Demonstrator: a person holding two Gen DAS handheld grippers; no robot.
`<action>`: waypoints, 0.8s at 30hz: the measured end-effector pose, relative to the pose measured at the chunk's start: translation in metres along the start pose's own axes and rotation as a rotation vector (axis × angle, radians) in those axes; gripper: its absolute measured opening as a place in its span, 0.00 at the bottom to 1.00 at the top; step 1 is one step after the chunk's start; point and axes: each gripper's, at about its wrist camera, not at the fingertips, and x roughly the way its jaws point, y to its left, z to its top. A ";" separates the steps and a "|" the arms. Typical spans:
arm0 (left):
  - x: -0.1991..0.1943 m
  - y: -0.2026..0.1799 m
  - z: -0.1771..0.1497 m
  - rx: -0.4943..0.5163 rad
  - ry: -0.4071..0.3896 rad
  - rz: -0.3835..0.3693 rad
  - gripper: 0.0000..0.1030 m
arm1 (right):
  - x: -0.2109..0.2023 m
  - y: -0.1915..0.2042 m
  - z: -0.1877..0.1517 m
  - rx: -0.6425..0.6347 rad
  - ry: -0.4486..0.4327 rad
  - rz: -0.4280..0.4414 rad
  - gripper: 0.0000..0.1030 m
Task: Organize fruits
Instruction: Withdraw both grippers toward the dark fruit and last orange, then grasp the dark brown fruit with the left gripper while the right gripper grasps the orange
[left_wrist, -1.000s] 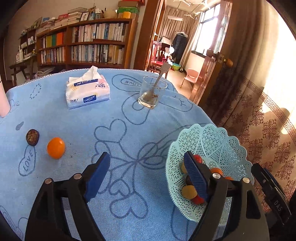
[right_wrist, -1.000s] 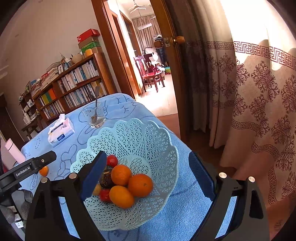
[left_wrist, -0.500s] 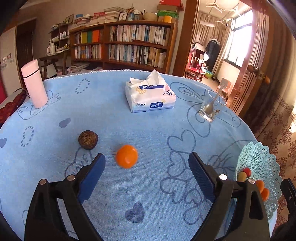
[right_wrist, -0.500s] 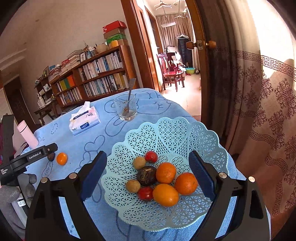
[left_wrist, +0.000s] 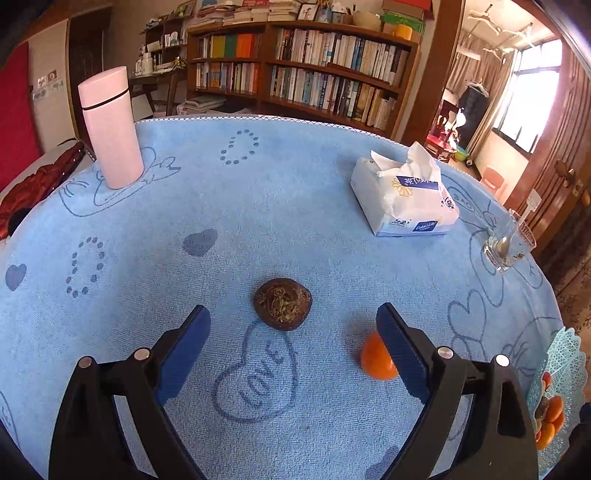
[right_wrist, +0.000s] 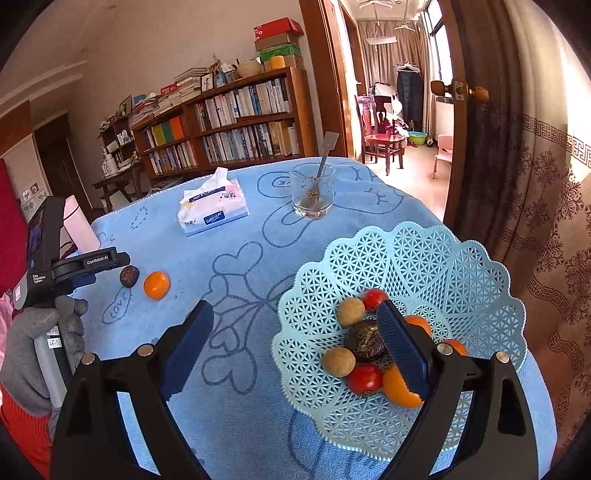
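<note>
Blue terry cloth with heart and "LOVE" prints (left_wrist: 258, 380) over the whole counter. Left tool (left_wrist: 293, 334) spread wide, holding nothing, hovering low over the cloth; dark brown wrinkled fruit (left_wrist: 283, 303) lying just ahead, between the two blue pads (left_wrist: 184, 350) but touched by neither. Small orange (left_wrist: 375, 360) on the cloth just right of the brown fruit, partly hidden behind the right-hand pad — contact cannot be told. From the right wrist view, same pair seen well apart from the basket: brown fruit (right_wrist: 129, 276) and orange (right_wrist: 156, 285) side by side, near the left tool's body, gripped by a grey-gloved hand (right_wrist: 37, 354).

Right tool (right_wrist: 295, 334) likewise spread wide and holding nothing, above the near left rim of the pale turquoise lattice basket (right_wrist: 424, 258). Inside the basket, clustered in the bowl: two tan round fruits (right_wrist: 350, 312), two red tomatoes (right_wrist: 364, 378), a dark brown fruit (right_wrist: 364, 343) in the middle, several oranges (right_wrist: 400, 389) partly behind the right-hand pad.

Also on the counter — a pink cylindrical flask (left_wrist: 110, 127) upright at the far left, a soft tissue pack (left_wrist: 404, 197) with a sheet pulled up, a drinking glass (right_wrist: 312, 192) holding a spoon. Bookshelf (left_wrist: 303, 74) behind.
</note>
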 end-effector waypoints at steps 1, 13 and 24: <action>0.005 0.003 0.002 -0.005 0.006 0.006 0.88 | 0.003 0.003 0.000 -0.006 0.008 0.007 0.88; 0.044 0.011 0.002 -0.023 0.061 0.000 0.59 | 0.025 0.035 -0.008 -0.073 0.072 0.056 0.88; 0.041 0.013 -0.004 0.021 0.016 -0.021 0.42 | 0.048 0.067 -0.015 -0.124 0.127 0.096 0.88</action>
